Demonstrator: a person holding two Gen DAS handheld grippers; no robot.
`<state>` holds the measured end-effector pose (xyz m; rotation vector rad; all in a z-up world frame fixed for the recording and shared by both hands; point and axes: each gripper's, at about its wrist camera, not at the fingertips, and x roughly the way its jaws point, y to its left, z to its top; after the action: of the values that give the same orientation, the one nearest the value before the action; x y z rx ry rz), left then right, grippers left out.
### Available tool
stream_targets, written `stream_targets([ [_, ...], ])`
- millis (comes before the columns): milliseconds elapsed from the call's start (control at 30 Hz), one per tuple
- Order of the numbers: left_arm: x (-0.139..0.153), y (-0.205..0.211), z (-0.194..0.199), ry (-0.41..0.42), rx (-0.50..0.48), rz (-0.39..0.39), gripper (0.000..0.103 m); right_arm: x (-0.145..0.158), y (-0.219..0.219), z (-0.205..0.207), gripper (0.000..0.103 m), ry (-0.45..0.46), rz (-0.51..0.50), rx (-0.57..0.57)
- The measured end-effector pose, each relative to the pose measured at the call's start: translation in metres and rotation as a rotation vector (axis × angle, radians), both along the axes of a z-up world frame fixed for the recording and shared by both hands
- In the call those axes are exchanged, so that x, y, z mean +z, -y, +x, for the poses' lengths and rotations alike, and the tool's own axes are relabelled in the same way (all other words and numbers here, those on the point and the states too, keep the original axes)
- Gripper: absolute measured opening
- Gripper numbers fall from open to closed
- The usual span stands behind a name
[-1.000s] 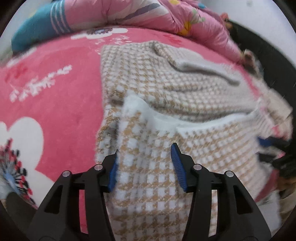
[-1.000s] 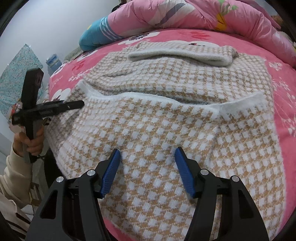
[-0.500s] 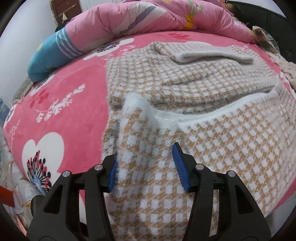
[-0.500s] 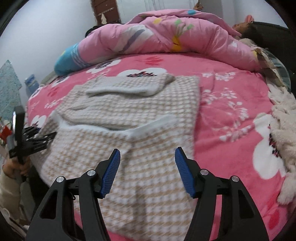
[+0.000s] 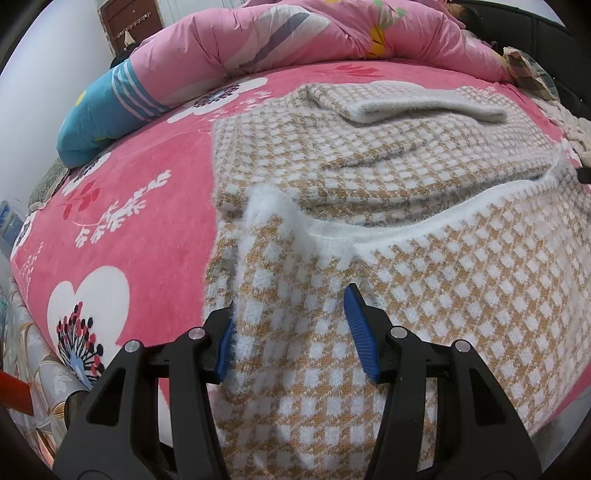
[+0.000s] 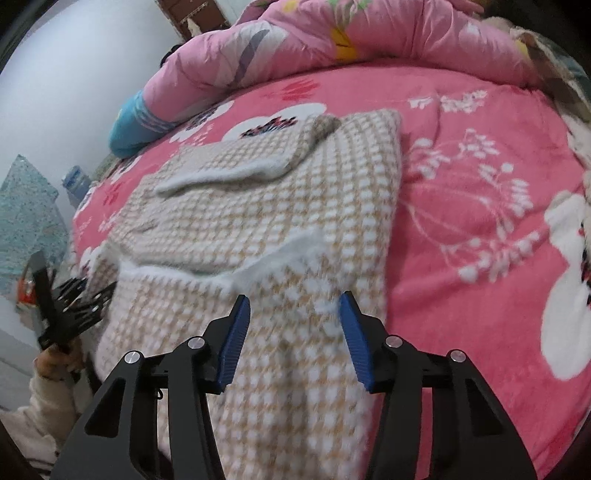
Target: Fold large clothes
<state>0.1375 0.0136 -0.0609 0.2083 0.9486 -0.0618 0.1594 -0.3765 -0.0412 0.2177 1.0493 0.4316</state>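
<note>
Open blanket on both sides of the sweater

We see bare blanket (image 5: pixel 147 206) left and right of the sweater (image 5: pixel 424 280); a bunched quilt (image 5: pixel 295 33) blocks the far edge.

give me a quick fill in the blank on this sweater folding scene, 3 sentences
1. The checked sweater lies on a bedspread whose main colour is ____.
2. The pads on the left gripper and on the right gripper are coloured ____.
3. The rolled quilt at the far side of the bed ends, on its left, in a ____ section with stripes.

Missing words: pink; blue; blue
</note>
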Motion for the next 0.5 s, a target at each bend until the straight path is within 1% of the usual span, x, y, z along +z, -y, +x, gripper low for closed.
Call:
stream_targets([
  [167,-0.001,0.000,0.001,0.000,0.001,0.001,0.051,0.002,0.003,-0.026,0.048,-0.054,0.041,0.069],
  [233,-0.001,0.000,0.000,0.000,0.000,0.001,0.051,0.002,0.004,-0.029,0.048,-0.050,0.028,0.075],
  [300,0.000,0.000,0.000,0.000,0.000,0.002,0.051,0.002,0.009,-0.025,0.048,-0.047,0.021,0.047],
  [367,0.000,0.000,0.001,-0.001,0.002,0.002,0.051,0.002,0.016,-0.018,0.048,-0.042,0.042,0.019],
  [433,-0.001,0.000,0.001,-0.002,0.000,0.003,0.051,0.001,0.027,-0.008,0.048,-0.031,0.057,-0.037],
  [500,-0.001,0.000,0.001,-0.001,0.000,0.000,0.051,-0.005,0.036,0.001,0.048,-0.057,0.090,-0.077],
])
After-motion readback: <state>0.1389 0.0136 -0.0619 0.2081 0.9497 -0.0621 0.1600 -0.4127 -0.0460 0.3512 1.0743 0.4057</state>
